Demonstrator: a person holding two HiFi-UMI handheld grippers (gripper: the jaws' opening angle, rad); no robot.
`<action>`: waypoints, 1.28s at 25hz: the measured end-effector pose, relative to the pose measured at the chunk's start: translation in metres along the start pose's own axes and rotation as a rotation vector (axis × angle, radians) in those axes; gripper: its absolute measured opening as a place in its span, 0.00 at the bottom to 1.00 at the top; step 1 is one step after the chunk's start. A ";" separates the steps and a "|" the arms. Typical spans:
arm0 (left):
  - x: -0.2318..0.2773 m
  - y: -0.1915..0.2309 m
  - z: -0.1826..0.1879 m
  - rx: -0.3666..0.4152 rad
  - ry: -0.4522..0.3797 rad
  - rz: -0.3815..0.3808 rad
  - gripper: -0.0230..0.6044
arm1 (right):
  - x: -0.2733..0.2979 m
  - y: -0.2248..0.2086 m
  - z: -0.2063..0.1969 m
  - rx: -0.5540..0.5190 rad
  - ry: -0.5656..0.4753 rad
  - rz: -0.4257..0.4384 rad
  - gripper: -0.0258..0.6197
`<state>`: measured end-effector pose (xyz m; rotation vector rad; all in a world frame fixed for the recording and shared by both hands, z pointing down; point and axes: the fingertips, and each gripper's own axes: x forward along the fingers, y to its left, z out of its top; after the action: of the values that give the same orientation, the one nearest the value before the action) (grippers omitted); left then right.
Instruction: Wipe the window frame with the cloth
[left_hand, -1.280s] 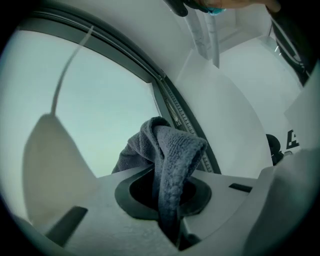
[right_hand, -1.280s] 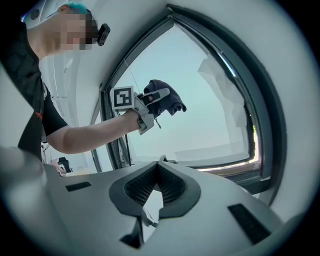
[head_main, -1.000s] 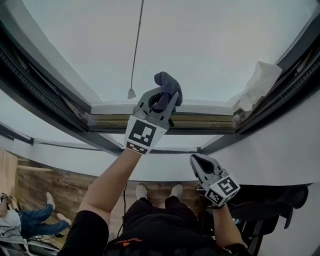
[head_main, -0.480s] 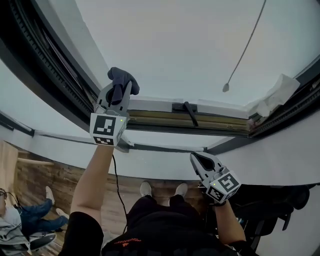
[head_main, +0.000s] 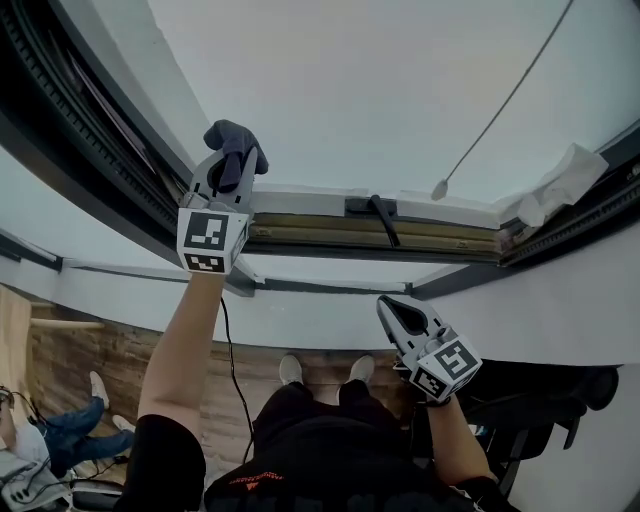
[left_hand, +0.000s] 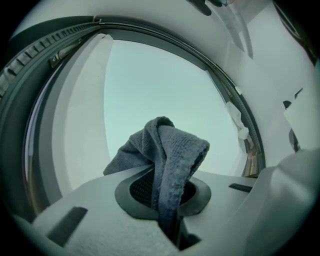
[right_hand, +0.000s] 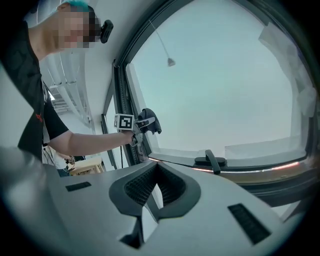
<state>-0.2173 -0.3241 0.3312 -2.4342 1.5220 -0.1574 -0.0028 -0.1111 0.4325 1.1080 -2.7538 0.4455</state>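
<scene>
A dark grey-blue cloth (head_main: 236, 142) sticks up from my left gripper (head_main: 226, 172), which is shut on it. The gripper is raised at the lower left corner of the window frame (head_main: 320, 236), with the cloth against the glass just above the bottom rail. In the left gripper view the folded cloth (left_hand: 169, 152) hangs over the jaws, with the frame's left side (left_hand: 42, 130) beside it. My right gripper (head_main: 400, 316) is held low below the sill, shut and holding nothing. In the right gripper view the closed right gripper (right_hand: 155, 192) points at the window, and the left gripper (right_hand: 142, 123) shows far off.
A black window handle (head_main: 376, 214) lies on the bottom rail. A blind cord with a pull (head_main: 440, 189) hangs across the glass. White crumpled material (head_main: 560, 184) is tucked at the frame's right corner. A person (head_main: 40, 440) sits on the wooden floor at lower left.
My left gripper has carried the cloth leftward along the bottom of the window, from the middle to the left corner. The right gripper has barely moved.
</scene>
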 end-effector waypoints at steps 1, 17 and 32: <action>0.006 -0.008 0.001 -0.002 -0.005 -0.013 0.11 | -0.002 -0.004 0.000 0.003 -0.002 -0.007 0.04; 0.078 -0.165 0.040 -0.010 -0.051 -0.218 0.11 | -0.064 -0.056 -0.007 0.055 -0.050 -0.072 0.04; 0.138 -0.308 0.085 0.000 -0.101 -0.371 0.11 | -0.150 -0.120 -0.022 0.105 -0.089 -0.172 0.04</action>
<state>0.1309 -0.3060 0.3290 -2.6567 1.0184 -0.1019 0.1888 -0.0886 0.4443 1.4086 -2.7057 0.5344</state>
